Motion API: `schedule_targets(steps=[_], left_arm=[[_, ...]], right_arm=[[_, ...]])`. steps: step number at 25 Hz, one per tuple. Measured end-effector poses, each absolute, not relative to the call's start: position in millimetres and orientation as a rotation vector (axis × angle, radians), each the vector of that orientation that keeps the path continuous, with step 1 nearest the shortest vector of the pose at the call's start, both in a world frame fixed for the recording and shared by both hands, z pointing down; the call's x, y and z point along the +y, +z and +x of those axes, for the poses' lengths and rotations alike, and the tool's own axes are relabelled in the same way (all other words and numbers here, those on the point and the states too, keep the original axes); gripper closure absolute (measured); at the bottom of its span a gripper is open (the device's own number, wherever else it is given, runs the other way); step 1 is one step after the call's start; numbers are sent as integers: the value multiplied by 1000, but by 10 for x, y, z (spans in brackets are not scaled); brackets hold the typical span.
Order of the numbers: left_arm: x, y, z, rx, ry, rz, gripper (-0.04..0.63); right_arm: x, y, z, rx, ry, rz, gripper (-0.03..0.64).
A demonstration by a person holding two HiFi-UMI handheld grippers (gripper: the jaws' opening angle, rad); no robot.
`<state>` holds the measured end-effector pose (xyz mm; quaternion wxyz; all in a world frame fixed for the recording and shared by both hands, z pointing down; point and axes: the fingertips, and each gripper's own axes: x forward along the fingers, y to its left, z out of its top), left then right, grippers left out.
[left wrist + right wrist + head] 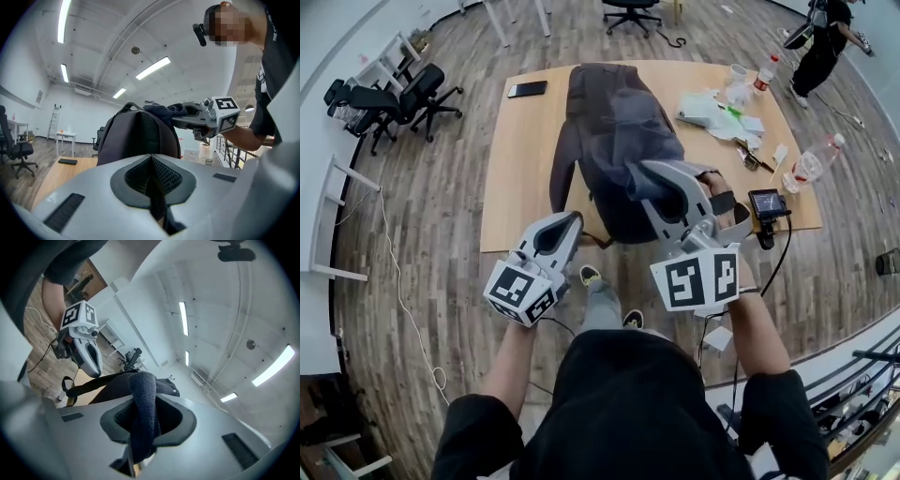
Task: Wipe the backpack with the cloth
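Note:
A dark grey backpack (614,131) stands on the wooden table (516,159), its straps hanging toward the near edge. My right gripper (649,171) is shut on a dark blue cloth (635,183), held against the backpack's near upper side. In the right gripper view the cloth (143,408) runs out between the jaws, with the backpack (110,390) just beyond. My left gripper (574,218) is shut with nothing in it, at the backpack's lower left by the table edge. From the left gripper view the backpack (136,136) rises straight ahead, with the right gripper (187,115) and cloth (161,110) at its top.
A black phone (528,89) lies at the table's far left. Crumpled papers (712,108), a cup and two bottles (811,164) crowd the right side. A small screen device (767,204) sits at the near right edge. Office chairs (403,98) stand left; a person (825,42) stands far right.

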<state>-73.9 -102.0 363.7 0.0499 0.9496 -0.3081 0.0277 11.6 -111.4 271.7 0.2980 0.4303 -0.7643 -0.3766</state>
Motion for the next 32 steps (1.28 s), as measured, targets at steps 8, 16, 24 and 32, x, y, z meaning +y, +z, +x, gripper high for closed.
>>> schedule_targets(steps=[8, 16, 24, 32], left_arm=[[-999, 3602, -833, -953, 63, 2864, 580], [-993, 3677, -841, -949, 49, 2828, 580], [-993, 3787, -852, -950, 38, 2763, 580], [-972, 3915, -788, -942, 83, 2759, 580]], right_arm=[[-981, 2924, -200, -2252, -748, 875, 575], [-752, 3693, -239, -2304, -579, 865, 575], [-780, 5141, -274, -2225, -347, 841, 575], [-690, 6157, -298, -2182, -10, 713, 577]])
